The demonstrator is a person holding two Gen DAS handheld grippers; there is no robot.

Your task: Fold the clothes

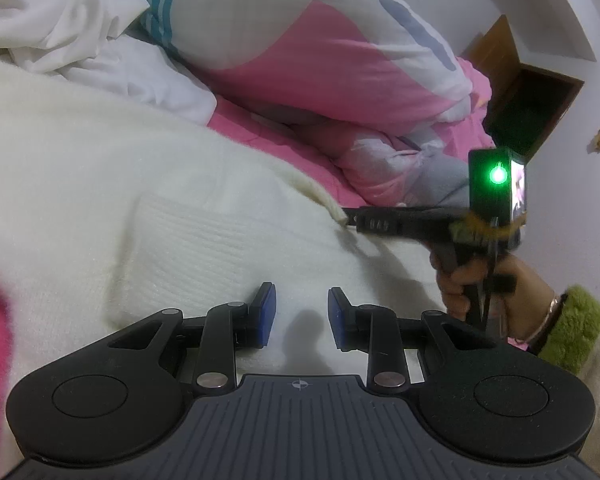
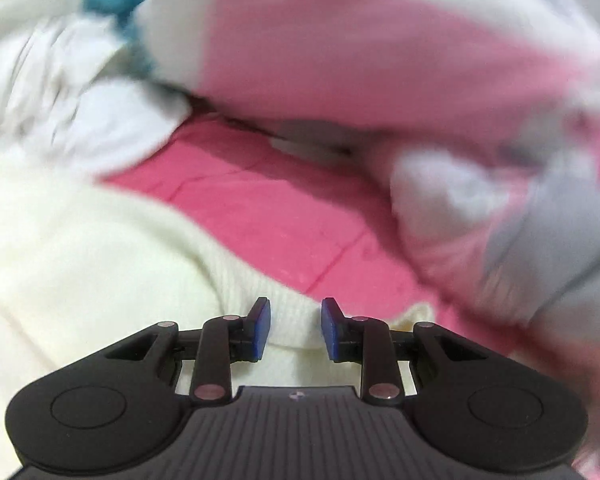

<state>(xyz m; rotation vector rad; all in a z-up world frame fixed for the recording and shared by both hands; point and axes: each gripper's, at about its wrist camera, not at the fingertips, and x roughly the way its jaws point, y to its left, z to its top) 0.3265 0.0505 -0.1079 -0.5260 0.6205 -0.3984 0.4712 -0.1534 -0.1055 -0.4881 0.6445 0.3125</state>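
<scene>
A cream knit sweater [image 1: 148, 184] lies spread over a pink bed sheet [image 2: 268, 208]. My left gripper [image 1: 302, 316] hovers low over the sweater's lower part, open, with only fabric beneath its blue pads [image 1: 267, 312]. My right gripper [image 1: 364, 220], held by a hand in a green fuzzy cuff, reaches in from the right and its tip meets the sweater's ribbed edge [image 1: 324, 200]. In the blurred right wrist view, the right gripper [image 2: 296, 328] is open, and the sweater's [image 2: 100, 256] ribbed hem [image 2: 296, 312] lies between the spread pads.
A bulky pink, white and grey duvet [image 1: 320, 52] is piled behind the sweater. Crumpled white garments [image 1: 60, 16] lie at the back left. A wooden cabinet [image 1: 536, 100] stands by the wall at the right.
</scene>
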